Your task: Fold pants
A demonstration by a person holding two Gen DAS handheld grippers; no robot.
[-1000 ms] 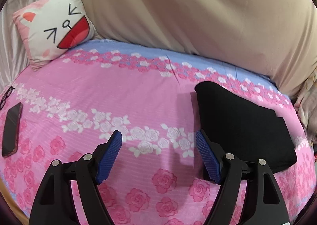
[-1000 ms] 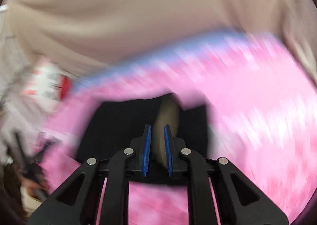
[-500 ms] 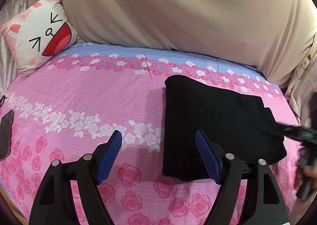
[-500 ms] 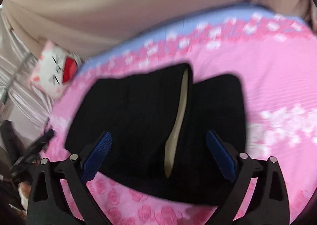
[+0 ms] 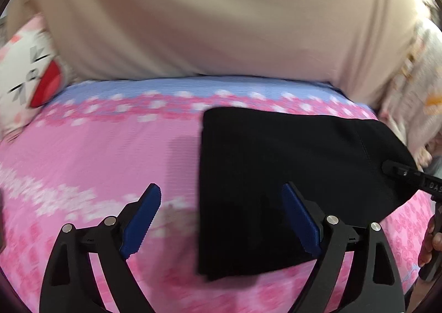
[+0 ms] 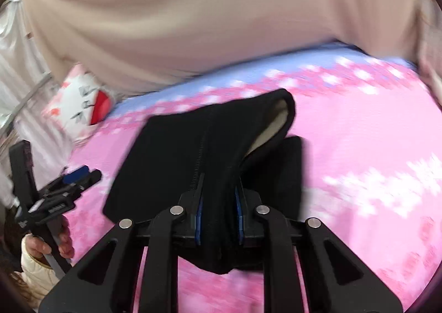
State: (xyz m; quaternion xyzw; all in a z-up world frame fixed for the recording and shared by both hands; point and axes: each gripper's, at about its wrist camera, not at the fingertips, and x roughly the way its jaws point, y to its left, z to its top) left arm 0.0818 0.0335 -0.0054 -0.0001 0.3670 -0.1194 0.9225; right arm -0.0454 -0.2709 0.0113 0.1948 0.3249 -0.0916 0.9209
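Black pants (image 5: 290, 164) lie folded on the pink rose-print bedsheet (image 5: 110, 153), well right of the cat-face cushion (image 5: 30, 81) that leans at the sheet's far-left edge. Right gripper (image 6: 218, 211) has just closed, its blue pads clamping a raised fold of the pants' near edge. Left gripper (image 5: 221, 216) has just been opening and stands wide, nothing pinched; its right finger (image 5: 299, 219) seems to hover over the pants, though blur makes this uncertain.
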